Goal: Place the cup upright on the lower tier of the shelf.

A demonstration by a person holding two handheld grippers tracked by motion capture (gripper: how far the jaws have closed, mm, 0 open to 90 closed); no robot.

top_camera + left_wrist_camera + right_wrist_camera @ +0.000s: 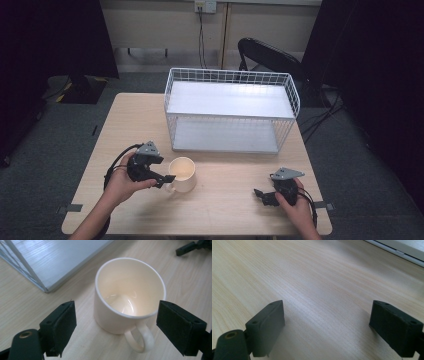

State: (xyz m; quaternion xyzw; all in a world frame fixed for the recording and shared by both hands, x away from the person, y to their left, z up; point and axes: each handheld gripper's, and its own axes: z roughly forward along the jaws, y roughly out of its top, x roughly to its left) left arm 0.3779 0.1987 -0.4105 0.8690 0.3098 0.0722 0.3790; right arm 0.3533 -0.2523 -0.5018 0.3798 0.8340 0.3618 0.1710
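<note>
Left gripper view: your left gripper (pixel 116 322), jaws wide, straddles cream mug (pixel 130 293); rigid, breakable, likely slick; grip across the wall.

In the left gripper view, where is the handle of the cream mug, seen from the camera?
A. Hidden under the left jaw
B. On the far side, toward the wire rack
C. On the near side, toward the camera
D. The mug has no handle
C: the mug stands upright, its handle facing the camera, between the open jaws of the left gripper.
</note>
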